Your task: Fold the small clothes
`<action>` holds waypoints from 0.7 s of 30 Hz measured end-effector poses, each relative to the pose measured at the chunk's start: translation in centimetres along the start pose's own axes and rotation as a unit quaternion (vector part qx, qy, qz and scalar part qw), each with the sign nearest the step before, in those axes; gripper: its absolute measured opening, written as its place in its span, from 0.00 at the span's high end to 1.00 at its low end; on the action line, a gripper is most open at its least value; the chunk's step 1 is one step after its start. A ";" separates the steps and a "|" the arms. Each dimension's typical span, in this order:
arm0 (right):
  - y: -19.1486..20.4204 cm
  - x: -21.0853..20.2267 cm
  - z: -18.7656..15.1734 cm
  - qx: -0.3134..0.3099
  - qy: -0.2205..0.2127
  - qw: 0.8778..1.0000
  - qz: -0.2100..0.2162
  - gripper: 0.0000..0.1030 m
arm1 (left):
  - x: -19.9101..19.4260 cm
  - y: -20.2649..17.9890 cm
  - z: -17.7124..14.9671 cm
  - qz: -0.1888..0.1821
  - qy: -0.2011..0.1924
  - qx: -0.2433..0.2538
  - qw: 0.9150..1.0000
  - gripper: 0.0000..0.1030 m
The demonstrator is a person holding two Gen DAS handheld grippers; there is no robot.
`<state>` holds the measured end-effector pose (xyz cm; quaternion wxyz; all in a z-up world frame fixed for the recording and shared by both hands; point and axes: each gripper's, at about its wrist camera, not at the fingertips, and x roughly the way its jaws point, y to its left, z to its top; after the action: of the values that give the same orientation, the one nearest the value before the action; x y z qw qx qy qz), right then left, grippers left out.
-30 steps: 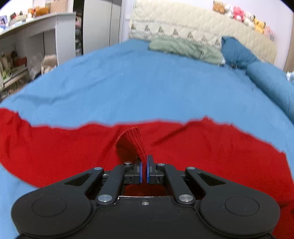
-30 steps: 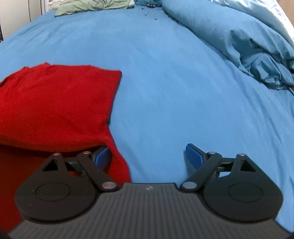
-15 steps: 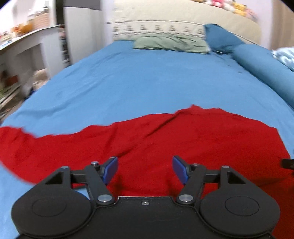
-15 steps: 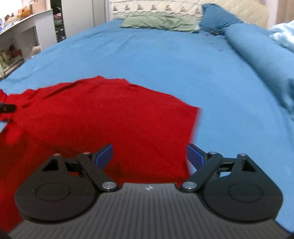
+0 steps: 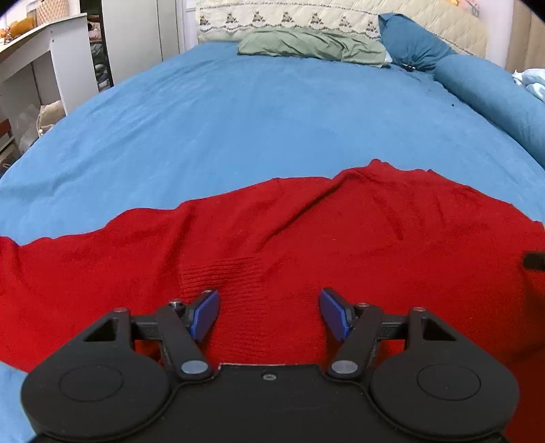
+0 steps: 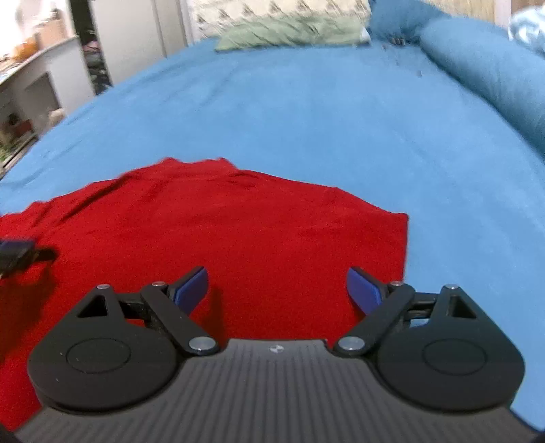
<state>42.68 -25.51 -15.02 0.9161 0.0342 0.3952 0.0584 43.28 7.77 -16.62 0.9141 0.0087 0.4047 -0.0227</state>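
I'm working over a blue bed (image 5: 238, 112). My left gripper (image 5: 269, 315), pinching a ribbed fold a second ago, is now hanging spread; right gripper (image 6: 276, 289) spread too. The sweater (image 5: 306, 231) is lying released across the lower frame, fold laid.

A bed (image 5: 272, 112) under a blue sheet fills the room. At 12 o'clock a cream quilted headboard (image 5: 340, 17) rises behind a green pillow (image 5: 313, 46); a blue pillow (image 5: 412, 42) and bolster (image 5: 494, 98) lie toward 2 o'clock. White shelving (image 5: 37, 61) and a wardrobe (image 5: 139, 34) stand at 10 o'clock.
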 end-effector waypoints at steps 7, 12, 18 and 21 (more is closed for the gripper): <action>-3.5 3.9 2.4 0.049 0.000 0.998 -0.038 0.00 | -0.1 -0.3 0.1 -0.002 0.004 0.000 1.000 0.28; -0.9 0.8 2.7 0.030 -0.001 0.999 -0.040 0.00 | -2.5 0.7 1.7 -0.013 0.008 -0.028 1.000 0.28; 5.6 -6.3 5.2 -0.011 -0.017 0.998 -0.066 0.00 | -9.1 2.8 4.6 -0.014 0.006 -0.049 0.999 0.25; 9.7 -8.1 6.1 -0.005 -0.007 0.999 -0.053 0.00 | -11.5 5.6 5.2 -0.004 0.006 -0.082 0.997 0.09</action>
<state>40.83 -17.06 -3.96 0.9209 0.0092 0.3895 0.0117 39.72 13.58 -4.64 0.9094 -0.0678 0.4103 0.0069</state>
